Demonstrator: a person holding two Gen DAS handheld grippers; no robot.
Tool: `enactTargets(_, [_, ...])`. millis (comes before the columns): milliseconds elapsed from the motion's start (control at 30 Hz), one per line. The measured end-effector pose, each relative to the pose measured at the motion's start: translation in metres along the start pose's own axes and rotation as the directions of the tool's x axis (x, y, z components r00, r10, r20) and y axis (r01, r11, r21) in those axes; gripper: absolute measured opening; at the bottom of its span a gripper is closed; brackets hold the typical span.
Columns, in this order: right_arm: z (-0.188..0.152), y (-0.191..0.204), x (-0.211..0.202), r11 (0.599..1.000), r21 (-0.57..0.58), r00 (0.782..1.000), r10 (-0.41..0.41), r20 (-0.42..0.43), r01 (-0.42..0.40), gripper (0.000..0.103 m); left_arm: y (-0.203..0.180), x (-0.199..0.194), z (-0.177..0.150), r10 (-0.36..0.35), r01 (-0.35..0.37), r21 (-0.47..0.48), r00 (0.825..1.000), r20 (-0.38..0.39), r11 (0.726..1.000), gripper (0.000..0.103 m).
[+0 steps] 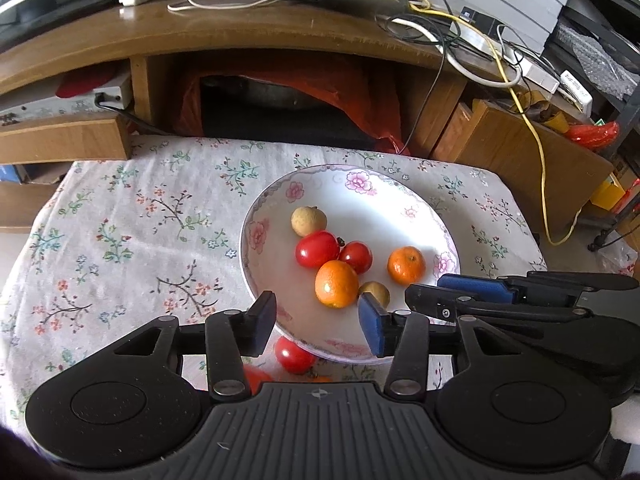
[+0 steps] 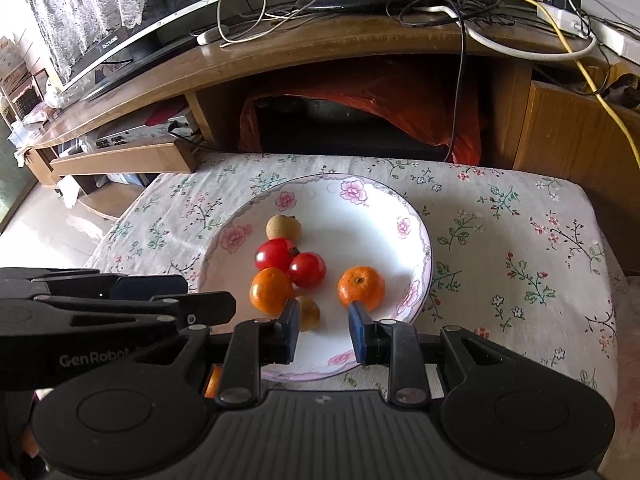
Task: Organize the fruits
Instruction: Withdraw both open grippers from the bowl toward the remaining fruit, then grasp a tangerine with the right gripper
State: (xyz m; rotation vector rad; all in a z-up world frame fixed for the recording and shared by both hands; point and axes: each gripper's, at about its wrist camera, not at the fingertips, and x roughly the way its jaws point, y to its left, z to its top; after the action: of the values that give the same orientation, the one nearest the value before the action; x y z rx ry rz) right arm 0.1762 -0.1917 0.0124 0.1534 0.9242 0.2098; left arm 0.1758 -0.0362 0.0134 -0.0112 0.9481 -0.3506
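A white flowered plate [image 1: 372,204] [image 2: 360,236] sits on the floral cloth. It holds two longans [image 1: 308,221], two red tomatoes [image 1: 317,249], an orange [image 1: 336,284] [image 2: 271,292] and a mandarin [image 1: 406,265] [image 2: 361,287]. My left gripper [image 1: 317,325] hangs open over the plate's near rim, just short of the orange, with nothing between its pads. My right gripper [image 2: 326,332] hovers over the plate's near side between a longan [image 2: 308,312] and the mandarin. Its jaws stand a narrow gap apart and hold nothing.
Another tomato [image 1: 294,354] lies on the cloth under the plate's near rim, with more red and orange fruit partly hidden behind my left gripper. A wooden TV stand [image 1: 280,36] with cables rises behind the table. The two grippers are side by side, close together.
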Motion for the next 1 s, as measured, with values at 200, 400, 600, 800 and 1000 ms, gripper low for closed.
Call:
enactTargets(200, [-0.009, 0.015, -0.012, 1.0, -0.029, 1.0, -0.001, -0.001, 0.001, 0.029, 0.004, -0.016, -0.01, 0.018, -0.018, 0.034, 1.0, 0.007, 0.999, 0.058])
enactTargets(400, [-0.023, 0.032, -0.019, 0.998, -0.061, 1.0, 0.019, -0.014, -0.019, 0.029, 0.016, -0.029, -0.02, 0.022, -0.022, 0.021, 1.0, 0.006, 1.0, 0.06])
enactTargets(600, [-0.036, 0.047, -0.018, 0.995, -0.084, 0.998, 0.045, -0.044, -0.049, 0.031, 0.03, -0.035, -0.027, 0.026, -0.026, 0.01, 1.0, 0.0, 1.0, 0.065])
enactTargets(800, [-0.04, 0.056, -0.004, 0.995, -0.08, 0.996, 0.058, -0.064, -0.063, 0.031, 0.045, -0.033, -0.031, 0.032, -0.032, -0.021, 0.999, -0.016, 0.999, 0.065])
enactTargets(1000, [-0.043, 0.058, 0.017, 0.997, -0.03, 0.995, 0.062, -0.079, -0.065, 0.031, 0.052, -0.035, -0.03, 0.014, -0.015, -0.047, 1.0, -0.013, 0.999, 0.067])
